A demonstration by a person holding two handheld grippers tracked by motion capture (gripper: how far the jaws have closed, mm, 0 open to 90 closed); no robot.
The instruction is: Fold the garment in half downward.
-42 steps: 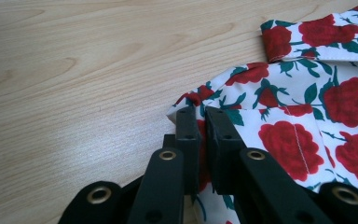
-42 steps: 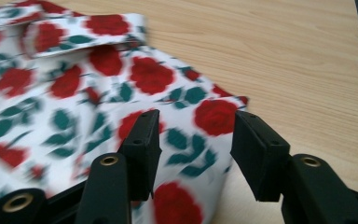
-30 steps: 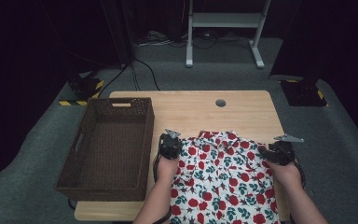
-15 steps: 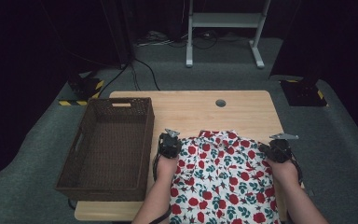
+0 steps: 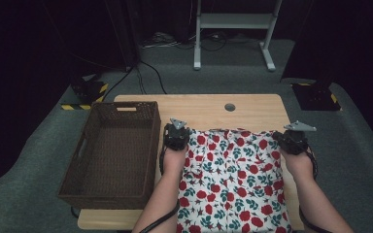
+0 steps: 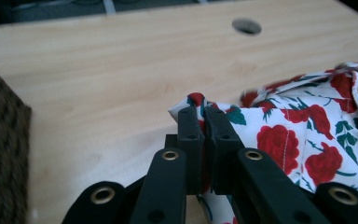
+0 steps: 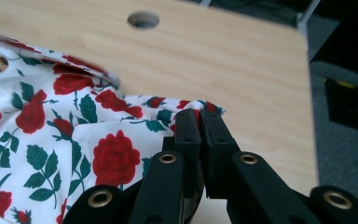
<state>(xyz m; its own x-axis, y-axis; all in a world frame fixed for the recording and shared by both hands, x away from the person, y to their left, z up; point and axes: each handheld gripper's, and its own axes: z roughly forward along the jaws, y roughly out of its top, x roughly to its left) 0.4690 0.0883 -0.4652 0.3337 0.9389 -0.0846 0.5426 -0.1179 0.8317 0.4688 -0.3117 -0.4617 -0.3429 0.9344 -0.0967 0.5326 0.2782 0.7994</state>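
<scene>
- Since the earlier frame, the right gripper [image 5: 285,137] has just clamped its jaws on a far corner of the rose-print garment [image 5: 233,179]; both corners now rise off the worktop [image 5: 209,107].
- Left gripper [image 5: 173,137]: jaws closed tight on the garment's other far corner.
- The garment lies just beside the wicker basket [image 5: 114,155], trailing toward the person.
- Risk: each grip catches only a thin fold of cloth at the corner, so I judge an uneven pull could slip it free.
- Count: one garment, one basket, two grippers.
</scene>
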